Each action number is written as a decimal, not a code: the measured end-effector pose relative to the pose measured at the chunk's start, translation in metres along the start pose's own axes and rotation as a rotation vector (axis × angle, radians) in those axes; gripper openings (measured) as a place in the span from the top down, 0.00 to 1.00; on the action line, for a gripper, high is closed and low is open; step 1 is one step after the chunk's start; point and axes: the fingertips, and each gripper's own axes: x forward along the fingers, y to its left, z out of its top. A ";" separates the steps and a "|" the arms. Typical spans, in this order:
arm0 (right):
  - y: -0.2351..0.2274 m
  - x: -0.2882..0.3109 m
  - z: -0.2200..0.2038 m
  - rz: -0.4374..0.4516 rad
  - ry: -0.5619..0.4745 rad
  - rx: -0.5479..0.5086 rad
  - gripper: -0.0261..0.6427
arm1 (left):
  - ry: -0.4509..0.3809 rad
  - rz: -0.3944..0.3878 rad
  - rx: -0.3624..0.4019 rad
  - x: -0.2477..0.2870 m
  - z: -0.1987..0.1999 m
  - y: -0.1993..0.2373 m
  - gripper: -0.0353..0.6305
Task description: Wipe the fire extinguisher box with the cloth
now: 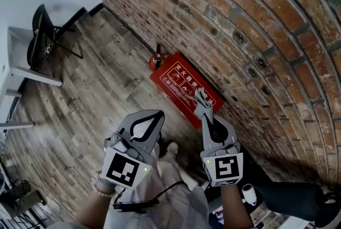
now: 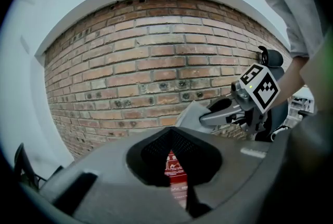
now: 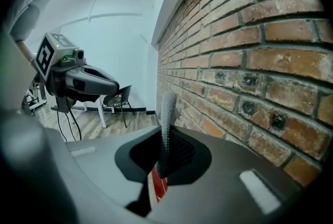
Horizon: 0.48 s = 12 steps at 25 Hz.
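The red fire extinguisher box (image 1: 184,87) lies on the wood floor against the brick wall, with white print on its lid. A sliver of the box (image 2: 174,165) also shows through the left gripper's jaws. My right gripper (image 1: 202,99) hangs over the box's right end, shut on a small grey cloth (image 1: 200,95). That cloth (image 3: 166,113) stands as a textured strip between the jaws of the right gripper (image 3: 164,132), and from the left gripper view the cloth (image 2: 193,113) pokes out of it. My left gripper (image 1: 157,116) is shut and holds nothing, short of the box's near side.
A red fire extinguisher (image 1: 156,60) stands at the box's far end. The brick wall (image 1: 256,36) runs along the right. A black chair (image 1: 40,31) and white desk (image 1: 16,71) are far left. My shoe (image 1: 171,149) is below the grippers; a dark bag (image 1: 290,198) lies bottom right.
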 end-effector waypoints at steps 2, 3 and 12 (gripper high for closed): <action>0.002 0.014 -0.005 0.008 0.015 -0.002 0.94 | 0.003 0.007 -0.010 0.004 -0.009 0.009 0.95; 0.003 0.021 -0.008 0.010 0.024 0.000 0.94 | 0.008 0.009 -0.015 0.006 -0.014 0.013 0.95; 0.000 0.094 -0.018 0.008 0.032 0.006 0.94 | 0.022 0.018 -0.041 0.033 -0.052 0.044 0.95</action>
